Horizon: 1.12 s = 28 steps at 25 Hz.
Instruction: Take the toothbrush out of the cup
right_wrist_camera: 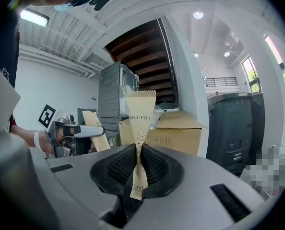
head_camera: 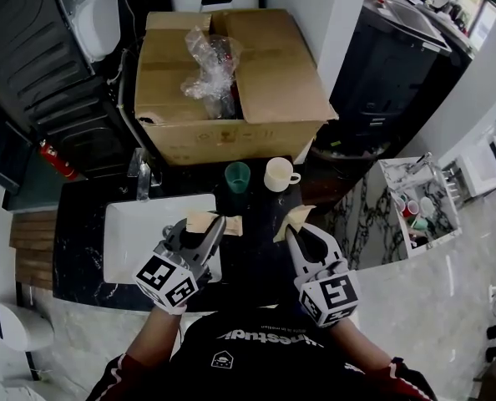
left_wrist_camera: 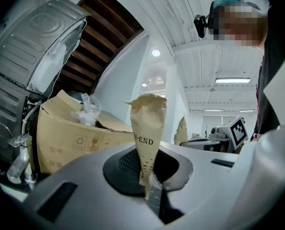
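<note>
Left tongs (head_camera: 217,221) clamp paper packet (left_wrist_camera: 147,128), my right tongs (head_camera: 291,234) clamp second packet (right_wrist_camera: 140,114); green cup (head_camera: 237,176), white mug (head_camera: 279,174) lie ahead between them; toothbrush unseen.

The left tool (left_wrist_camera: 149,177) pinches a tan paper packet (left_wrist_camera: 146,123) (printed "H-END") before a cardboard box (left_wrist_camera: 68,139).

Box (head_camera: 273,65): matt brn cardboard. Film (head_camera: 204,73): clear crinkly plastic. Worktop (head_camera: 81,257): glossy blk stone. L packet (left_wrist_camera: 147,128), R packet (right_wrist_camera: 140,114): matt kraft paper.
</note>
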### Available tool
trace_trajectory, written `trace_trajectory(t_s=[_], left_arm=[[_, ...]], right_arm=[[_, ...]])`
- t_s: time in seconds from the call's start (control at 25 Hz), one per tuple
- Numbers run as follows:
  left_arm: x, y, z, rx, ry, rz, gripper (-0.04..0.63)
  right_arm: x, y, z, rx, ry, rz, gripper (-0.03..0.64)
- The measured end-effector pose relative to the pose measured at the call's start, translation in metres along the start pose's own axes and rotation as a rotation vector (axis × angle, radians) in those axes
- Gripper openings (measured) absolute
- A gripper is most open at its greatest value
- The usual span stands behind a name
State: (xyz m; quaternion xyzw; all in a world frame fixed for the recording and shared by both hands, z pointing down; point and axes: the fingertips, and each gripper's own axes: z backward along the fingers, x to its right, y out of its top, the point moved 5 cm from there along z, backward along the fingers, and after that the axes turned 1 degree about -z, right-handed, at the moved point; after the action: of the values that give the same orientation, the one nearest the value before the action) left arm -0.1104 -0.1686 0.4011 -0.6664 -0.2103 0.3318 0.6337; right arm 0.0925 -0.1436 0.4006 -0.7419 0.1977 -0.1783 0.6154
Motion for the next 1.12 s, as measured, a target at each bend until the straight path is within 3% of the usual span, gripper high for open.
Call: trace_trajectory(t_s=[1.12], left_arm=[[-0.011,-0.004,0.002,0.005,0.027,0.012,0.029]], right_arm=[[0.003,0.001,-0.016,-0.009,-0.010,0.017,0.061]])
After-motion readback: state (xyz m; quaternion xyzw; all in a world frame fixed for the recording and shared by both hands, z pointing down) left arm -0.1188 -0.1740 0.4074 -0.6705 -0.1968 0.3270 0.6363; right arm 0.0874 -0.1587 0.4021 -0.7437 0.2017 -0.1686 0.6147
